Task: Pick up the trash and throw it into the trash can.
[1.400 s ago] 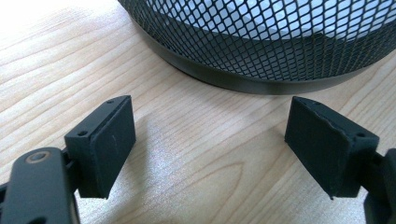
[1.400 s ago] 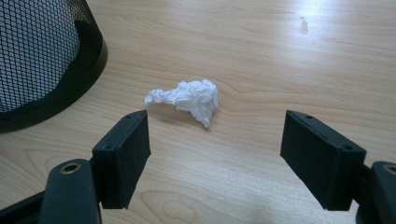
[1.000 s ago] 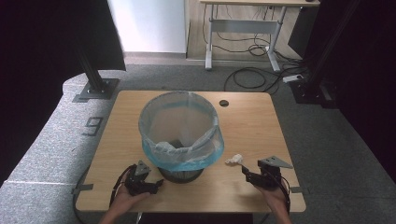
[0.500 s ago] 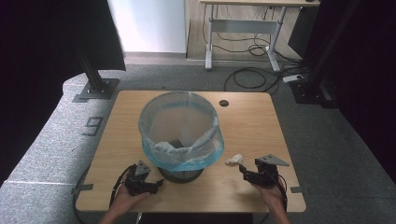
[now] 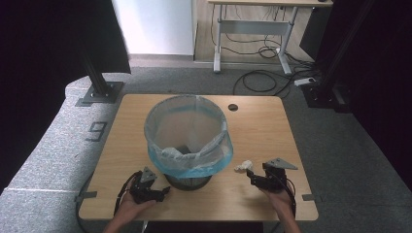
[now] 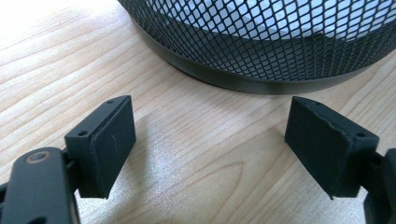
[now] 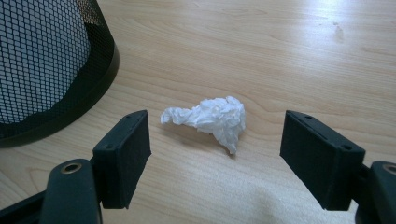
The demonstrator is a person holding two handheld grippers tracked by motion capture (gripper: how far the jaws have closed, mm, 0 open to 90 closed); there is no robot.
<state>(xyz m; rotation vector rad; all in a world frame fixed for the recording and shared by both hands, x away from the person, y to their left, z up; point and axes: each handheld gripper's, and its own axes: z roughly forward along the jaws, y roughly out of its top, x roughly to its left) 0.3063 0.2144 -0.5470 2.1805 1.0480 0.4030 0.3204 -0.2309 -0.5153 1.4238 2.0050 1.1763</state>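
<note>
A crumpled white paper wad (image 7: 212, 117) lies on the wooden table (image 5: 262, 131), just right of a black mesh waste bin (image 5: 187, 136) lined with a blue plastic bag. My right gripper (image 5: 251, 175) rests near the table's front right, its jaws open wide, and the paper wad (image 5: 243, 166) sits just ahead of the pads without touching them. At the front left my left gripper (image 5: 163, 193) lies open against the table and points at the bin's base (image 6: 261, 56). Nothing is between its pads (image 6: 109, 140).
The bin stands mid-table and blocks the way between both hands. A small dark round disc (image 5: 233, 107) sits near the far edge. Behind the table are a desk frame (image 5: 252, 34), floor cables and black stands.
The right gripper has crept slightly left and forward toward the paper wad. The left gripper has stayed where it was.
</note>
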